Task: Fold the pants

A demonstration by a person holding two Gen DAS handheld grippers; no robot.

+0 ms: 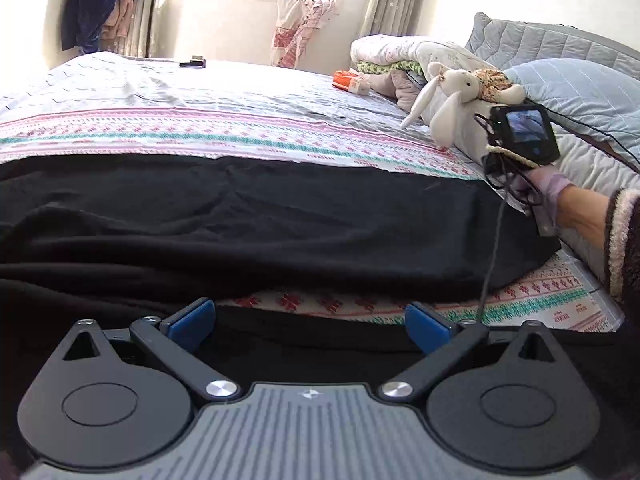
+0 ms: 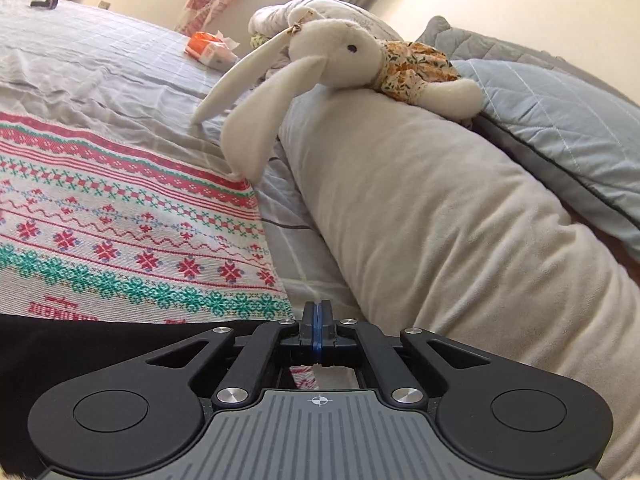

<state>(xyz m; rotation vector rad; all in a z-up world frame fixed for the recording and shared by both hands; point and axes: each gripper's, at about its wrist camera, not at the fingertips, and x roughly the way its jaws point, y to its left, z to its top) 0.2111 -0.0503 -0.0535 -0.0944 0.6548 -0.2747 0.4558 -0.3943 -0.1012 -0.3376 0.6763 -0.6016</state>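
The black pants (image 1: 260, 216) lie spread across a patterned blanket (image 1: 200, 136) on the bed. My left gripper (image 1: 310, 320) hovers low over their near edge, its blue pads wide apart and nothing between them. At the pants' right end a person's hand (image 1: 560, 196) holds the other gripper's body with its small screen (image 1: 524, 132). In the right wrist view my right gripper (image 2: 316, 312) is shut, pads pressed flat together with no cloth seen between them. It points past the blanket's corner (image 2: 256, 280). A strip of the pants (image 2: 80, 344) lies to its lower left.
A long beige pillow (image 2: 440, 220) lies right of the blanket, with a plush rabbit (image 2: 340, 52) on it and a blue quilted pillow (image 2: 560, 120) behind. Folded quilts (image 1: 400, 52) and an orange pack (image 1: 348, 80) sit farther back. A cable (image 1: 492, 248) hangs over the pants.
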